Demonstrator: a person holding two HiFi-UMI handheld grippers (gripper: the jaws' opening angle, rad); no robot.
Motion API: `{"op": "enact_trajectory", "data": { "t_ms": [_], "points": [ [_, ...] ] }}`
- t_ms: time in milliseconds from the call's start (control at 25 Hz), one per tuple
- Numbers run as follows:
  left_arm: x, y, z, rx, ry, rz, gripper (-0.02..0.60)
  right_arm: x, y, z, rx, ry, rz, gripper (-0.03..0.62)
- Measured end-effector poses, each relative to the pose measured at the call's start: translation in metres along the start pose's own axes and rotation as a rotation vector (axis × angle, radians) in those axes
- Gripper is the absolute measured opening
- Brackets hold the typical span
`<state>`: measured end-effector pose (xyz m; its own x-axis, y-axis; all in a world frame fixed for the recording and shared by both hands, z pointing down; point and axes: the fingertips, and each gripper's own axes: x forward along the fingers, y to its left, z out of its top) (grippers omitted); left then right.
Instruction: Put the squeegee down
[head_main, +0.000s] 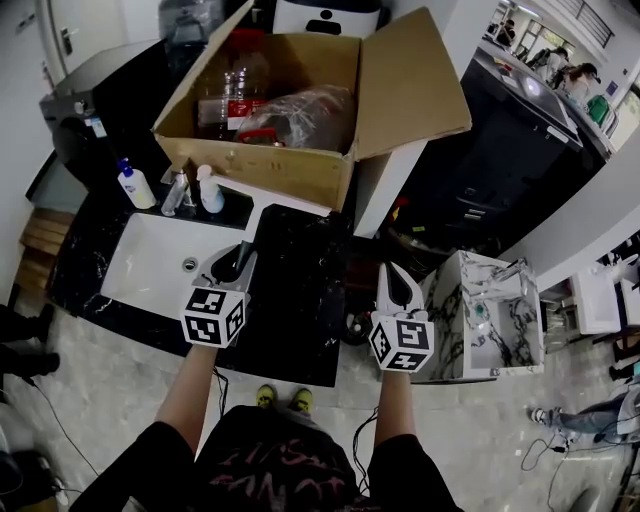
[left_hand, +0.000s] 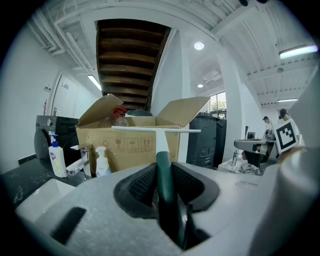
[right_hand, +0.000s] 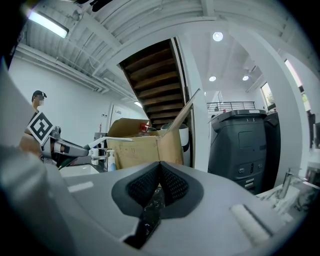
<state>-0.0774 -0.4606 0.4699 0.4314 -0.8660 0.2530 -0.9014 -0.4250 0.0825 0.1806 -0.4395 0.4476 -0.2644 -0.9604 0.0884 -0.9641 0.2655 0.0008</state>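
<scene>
Risks first, from left of the cardboard box (head_main: 270, 165) going right: soap bottle (head_main: 135, 186), faucet (head_main: 178, 190) and spray bottle (head_main: 209, 190) stand in a row just in front of the box's left front corner. The left end of the squeegee (head_main: 270, 197) blade is near the spray bottle, so a swing to the left likely tips it. The white sink (head_main: 150, 265) sits in front of the box's left half, and a release there would drop the tool into the basin, not onto the surface (head_main: 300, 300). The left claw (head_main: 238, 264) is pinching the squeegee's green handle, pads pressed on both sides. The handle points toward the box and the blade lies crosswise just in front of the box's front wall, seemingly raised off the surface. Pushing toward the box likely jams the blade into the cardboard. A sloppy release with the handle tilted could let it tip or slide toward the sink rim. Open room: the bare dark stretch of surface in front of the box's middle and right half looks like the best landing spot. It is bounded by the sink rim on the left, the front edge on the person's side and the right edge below the box's right corner. Set down too near either outer edge, the squeegee could go over. The right claw (head_main: 397, 275) is pressed together with nothing in it. It is in front of the box's right flap, seemingly past the surface's right edge and well apart from the squeegee, so not in the way. A marble-patterned stand (head_main: 450, 300) stands further right of the box, out of play.
</scene>
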Motion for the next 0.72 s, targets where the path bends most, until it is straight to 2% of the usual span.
{"op": "enact_trajectory", "data": {
  "t_ms": [480,720],
  "points": [
    [0.027,0.000,-0.021,-0.018,0.067,0.002,0.098,0.014,-0.006,-0.010,0.015,0.016,0.024,0.003],
    [0.038,-0.002,-0.045,-0.029,0.121,0.004,0.098,0.017,-0.009,-0.014,0.014,0.023,0.023,0.003]
  ]
}}
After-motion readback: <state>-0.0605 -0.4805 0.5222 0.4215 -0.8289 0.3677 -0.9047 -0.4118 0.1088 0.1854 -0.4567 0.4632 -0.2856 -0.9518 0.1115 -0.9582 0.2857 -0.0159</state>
